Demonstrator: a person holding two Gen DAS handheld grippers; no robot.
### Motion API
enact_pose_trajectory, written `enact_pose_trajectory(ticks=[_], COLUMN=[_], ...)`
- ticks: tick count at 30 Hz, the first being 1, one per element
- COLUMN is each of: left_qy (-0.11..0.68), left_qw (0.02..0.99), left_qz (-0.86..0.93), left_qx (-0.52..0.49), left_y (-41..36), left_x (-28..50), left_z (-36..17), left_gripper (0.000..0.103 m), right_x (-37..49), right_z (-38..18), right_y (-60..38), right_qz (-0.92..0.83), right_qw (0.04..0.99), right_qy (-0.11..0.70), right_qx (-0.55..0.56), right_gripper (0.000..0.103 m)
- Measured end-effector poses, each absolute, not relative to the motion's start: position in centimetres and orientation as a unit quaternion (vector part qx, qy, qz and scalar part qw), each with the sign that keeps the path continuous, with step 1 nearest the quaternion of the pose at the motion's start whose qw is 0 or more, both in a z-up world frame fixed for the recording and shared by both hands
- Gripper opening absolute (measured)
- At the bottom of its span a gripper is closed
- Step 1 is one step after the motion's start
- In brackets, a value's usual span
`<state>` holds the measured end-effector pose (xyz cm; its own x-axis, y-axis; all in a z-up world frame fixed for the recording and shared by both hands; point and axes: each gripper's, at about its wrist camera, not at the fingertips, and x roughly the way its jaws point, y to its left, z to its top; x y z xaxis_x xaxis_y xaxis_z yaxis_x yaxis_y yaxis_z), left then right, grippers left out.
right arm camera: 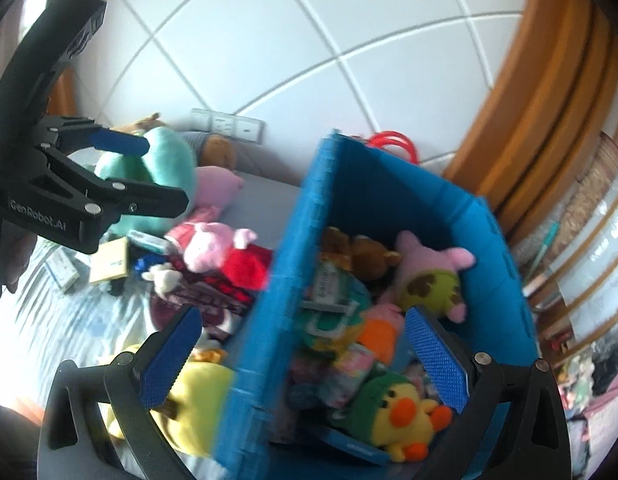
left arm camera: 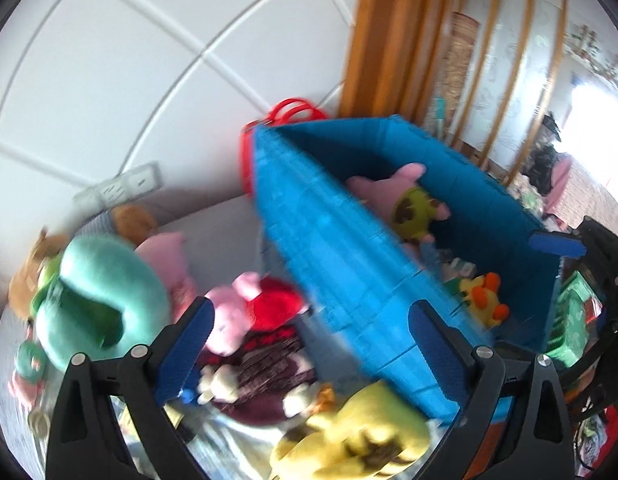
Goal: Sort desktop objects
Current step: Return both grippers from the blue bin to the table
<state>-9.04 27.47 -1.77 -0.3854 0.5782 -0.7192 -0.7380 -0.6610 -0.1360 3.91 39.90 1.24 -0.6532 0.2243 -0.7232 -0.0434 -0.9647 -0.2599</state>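
Observation:
A blue fabric bin (left arm camera: 341, 248) (right arm camera: 277, 280) stands on the bed, holding a pink starfish plush (right arm camera: 429, 268), a yellow duck plush (right arm camera: 405, 408) and several other toys. Outside it on the left lie a pink pig plush (left arm camera: 237, 316) (right arm camera: 213, 244), a yellow plush (left arm camera: 361, 432) (right arm camera: 189, 396) and a teal plush (left arm camera: 105, 292) (right arm camera: 165, 160). My left gripper (left arm camera: 309, 340) is open and empty above the pile, and also shows in the right wrist view (right arm camera: 149, 168). My right gripper (right arm camera: 305, 360) is open and empty, straddling the bin's near wall.
A dark patterned cloth (left arm camera: 265, 368), small boxes (right arm camera: 109, 260) and a brown plush (right arm camera: 217, 152) lie on the striped bedsheet (right arm camera: 69, 320). A white tiled wall (left arm camera: 149, 60) with sockets (right arm camera: 229, 124) stands behind. A red handle (left arm camera: 293, 110) sticks up behind the bin. Wooden frame (right arm camera: 549, 100) at right.

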Motion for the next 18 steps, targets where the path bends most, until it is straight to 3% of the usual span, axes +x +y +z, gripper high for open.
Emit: enact_pose_trajectory(ticks=[9,18], left_qy=[0.078,0.056], left_qw=[0.308,0.219], left_qz=[0.837,0.818], left_qx=[-0.446,-0.529], left_y=[13.6,0.4], left_x=[-11.6,-13.5], left_z=[-10.3,-20.2], left_gripper=[0.1,0.1], right_x=[-0.2,-6.2], right_z=[-2.8,-12.8], right_y=[31.3,22.4], right_qz=[0.894,0.863], right_qw=[0.004,-0.071], right_qy=[-0.12,-0.119], right_qx=[-0.432,-0.485], right_gripper=[0.103,0.103])
